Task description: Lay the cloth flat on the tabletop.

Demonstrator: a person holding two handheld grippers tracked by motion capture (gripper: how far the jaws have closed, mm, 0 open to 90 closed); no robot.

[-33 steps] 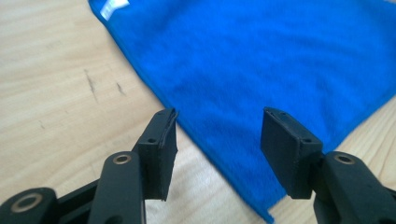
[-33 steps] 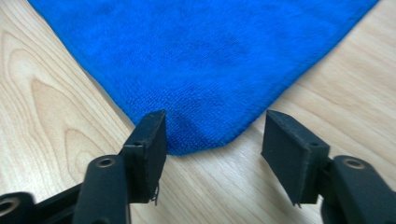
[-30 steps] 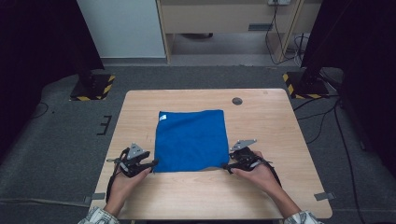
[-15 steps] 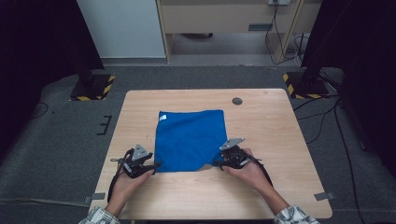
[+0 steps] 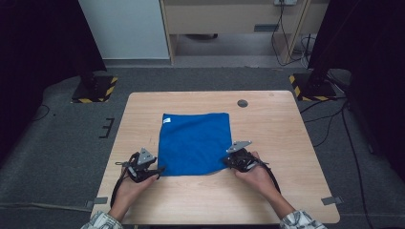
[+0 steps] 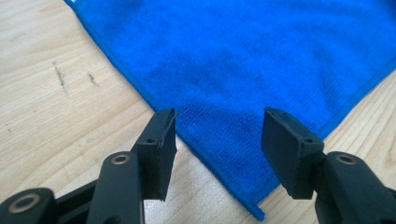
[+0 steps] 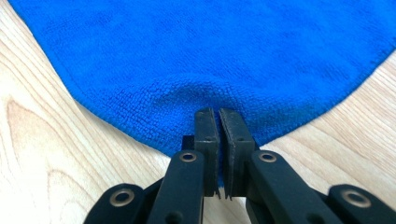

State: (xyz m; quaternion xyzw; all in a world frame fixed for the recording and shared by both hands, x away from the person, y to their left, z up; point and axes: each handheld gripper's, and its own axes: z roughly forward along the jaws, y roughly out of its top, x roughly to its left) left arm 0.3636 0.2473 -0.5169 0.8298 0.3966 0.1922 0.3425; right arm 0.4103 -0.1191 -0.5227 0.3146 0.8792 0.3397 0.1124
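A blue cloth [image 5: 193,142] lies flat on the wooden table [image 5: 277,129]. My left gripper [image 5: 155,171] rests at the cloth's near left corner. In the left gripper view its jaws stand open [image 6: 217,135] over that corner of the cloth [image 6: 243,56], pads not touching it. My right gripper [image 5: 228,163] sits at the near right corner. Its jaws have just been closing and are now shut [image 7: 218,116] on a pinched fold of the cloth [image 7: 210,51], which bulges up just ahead of the pads.
A dark round hole [image 5: 242,103] sits in the table's far right part. Bare wood runs along both sides of the cloth and in front of it. Black stands with striped feet [image 5: 95,89] [image 5: 313,86] flank the table on the floor.
My right gripper has slid a little to the left onto the cloth's near right corner and closed on it. The left gripper has stayed put, still open.
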